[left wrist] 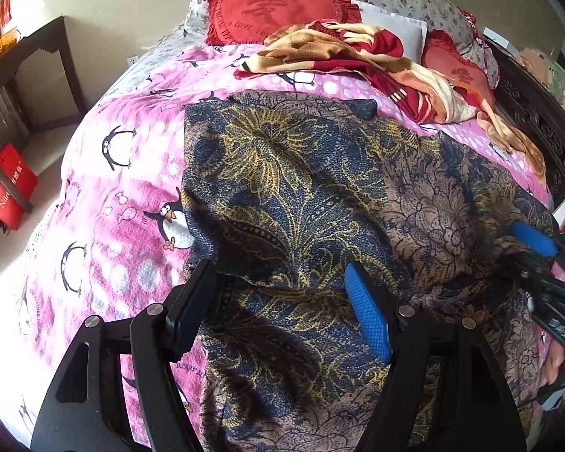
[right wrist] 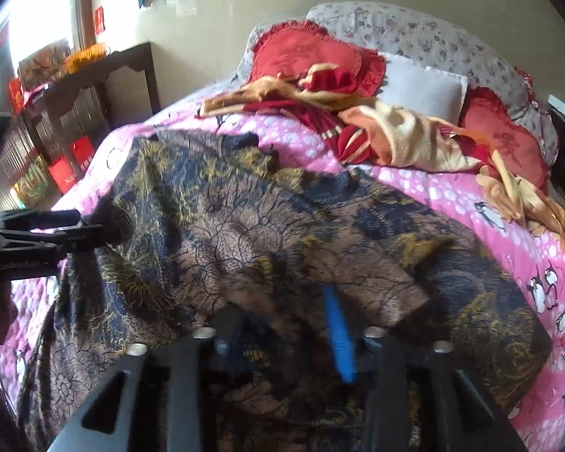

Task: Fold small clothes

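Garment (left wrist: 301,188): dark blue-and-gold patterned cloth, spread over the pink penguin blanket (left wrist: 105,173) on the bed, its right side lapped over onto the middle, brown reverse showing.

Left gripper (left wrist: 278,301): jaws wide apart, nothing between the pads, poised over the near left part of the cloth.

Right gripper (right wrist: 282,339): jaws parted, low over the lapped-over flap at the near edge. Right wrist view is blurred, so whether a pad touches cloth is unclear; no pinch is evident, so I read it as released.

Step in hand, as judged: one side fold laid, flap just let go. Fold lies rumpled, edges uneven.

Next move calls for: taking the left edge in an empty gripper and bringing it across to match, or smoothing the laid flap first. Heaped red and beige blanket (left wrist: 376,60) lies well clear, beyond the cloth.
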`<state>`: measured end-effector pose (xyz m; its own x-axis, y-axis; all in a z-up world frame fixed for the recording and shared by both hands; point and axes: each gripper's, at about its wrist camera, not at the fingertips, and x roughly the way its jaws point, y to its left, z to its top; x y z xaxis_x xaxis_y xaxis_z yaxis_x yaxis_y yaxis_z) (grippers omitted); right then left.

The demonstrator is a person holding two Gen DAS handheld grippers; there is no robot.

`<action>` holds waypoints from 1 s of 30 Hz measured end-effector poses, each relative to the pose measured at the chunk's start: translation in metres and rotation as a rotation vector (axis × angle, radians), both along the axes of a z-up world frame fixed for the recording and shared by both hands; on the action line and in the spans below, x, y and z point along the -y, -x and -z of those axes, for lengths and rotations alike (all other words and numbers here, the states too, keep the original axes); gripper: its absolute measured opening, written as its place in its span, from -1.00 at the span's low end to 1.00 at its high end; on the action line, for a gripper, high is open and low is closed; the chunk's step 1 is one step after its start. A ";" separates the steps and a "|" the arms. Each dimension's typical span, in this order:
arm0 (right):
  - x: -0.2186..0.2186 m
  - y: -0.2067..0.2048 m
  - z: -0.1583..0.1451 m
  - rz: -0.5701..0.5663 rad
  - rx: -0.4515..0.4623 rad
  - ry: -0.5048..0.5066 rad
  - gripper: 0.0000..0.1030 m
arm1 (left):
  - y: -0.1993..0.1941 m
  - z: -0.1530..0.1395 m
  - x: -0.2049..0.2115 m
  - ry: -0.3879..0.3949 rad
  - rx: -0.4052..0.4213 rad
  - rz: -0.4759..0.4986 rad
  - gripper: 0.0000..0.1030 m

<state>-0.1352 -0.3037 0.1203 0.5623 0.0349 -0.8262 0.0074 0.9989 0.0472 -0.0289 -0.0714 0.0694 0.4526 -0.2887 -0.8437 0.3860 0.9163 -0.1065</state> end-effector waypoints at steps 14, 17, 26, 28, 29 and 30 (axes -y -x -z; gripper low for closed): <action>0.005 0.043 -0.028 -0.015 0.080 -0.006 0.84 | 0.004 0.001 0.008 0.000 0.001 0.007 0.39; 0.006 0.056 -0.024 -0.001 0.045 0.066 0.84 | 0.004 0.001 0.004 0.014 -0.010 -0.001 0.38; 0.073 0.076 -0.027 0.257 0.093 -0.196 0.77 | 0.033 -0.010 0.035 0.112 -0.009 0.179 0.38; 0.081 0.086 -0.026 0.296 0.102 -0.196 0.77 | 0.051 -0.011 0.057 0.122 -0.011 0.279 0.38; 0.086 0.092 -0.025 0.314 0.103 -0.202 0.77 | 0.060 -0.010 0.069 0.106 -0.008 0.331 0.39; 0.090 0.097 -0.023 0.333 0.103 -0.216 0.77 | 0.069 -0.008 0.081 0.081 0.001 0.371 0.39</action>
<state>-0.2324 -0.3940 0.1436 0.6516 0.0029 -0.7585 0.3134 0.9096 0.2727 -0.0976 -0.1525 0.0777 0.3058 -0.4989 -0.8109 0.6901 0.7029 -0.1723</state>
